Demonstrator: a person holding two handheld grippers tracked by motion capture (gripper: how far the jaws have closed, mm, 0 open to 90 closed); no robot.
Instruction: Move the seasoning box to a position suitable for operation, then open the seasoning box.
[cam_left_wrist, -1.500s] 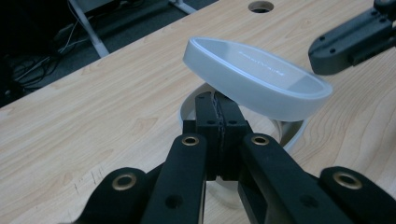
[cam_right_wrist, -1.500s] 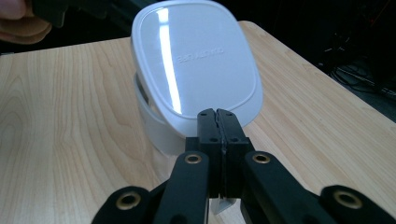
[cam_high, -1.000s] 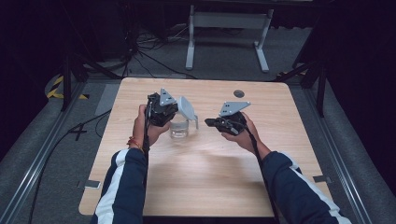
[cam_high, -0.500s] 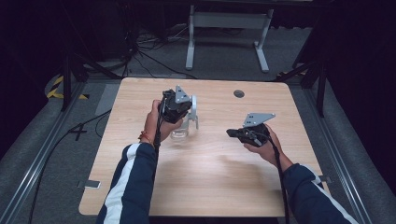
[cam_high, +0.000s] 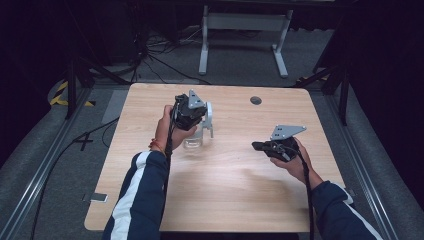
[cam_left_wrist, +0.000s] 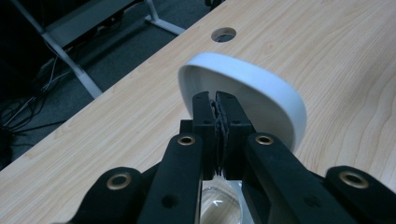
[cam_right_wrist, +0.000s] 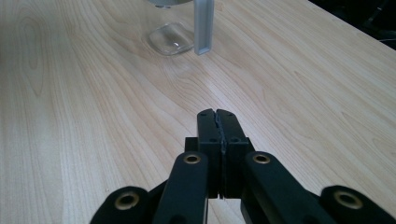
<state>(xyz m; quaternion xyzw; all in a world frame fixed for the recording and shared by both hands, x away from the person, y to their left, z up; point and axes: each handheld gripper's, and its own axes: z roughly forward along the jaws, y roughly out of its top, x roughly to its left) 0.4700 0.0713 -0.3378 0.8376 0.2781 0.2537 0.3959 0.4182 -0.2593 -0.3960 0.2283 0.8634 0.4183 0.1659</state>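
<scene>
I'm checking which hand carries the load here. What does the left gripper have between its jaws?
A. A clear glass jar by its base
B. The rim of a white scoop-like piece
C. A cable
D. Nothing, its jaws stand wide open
B: in the left gripper view, the left gripper has its jaws shut on the rim of the white scoop, above the wooden table.

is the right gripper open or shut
Shut and empty: in the right gripper view the right gripper has its jaws pressed together over the bare table.

Light wood worktop with round cable hole; grey carpet floor, white metal stand, dark surroundings.
</scene>
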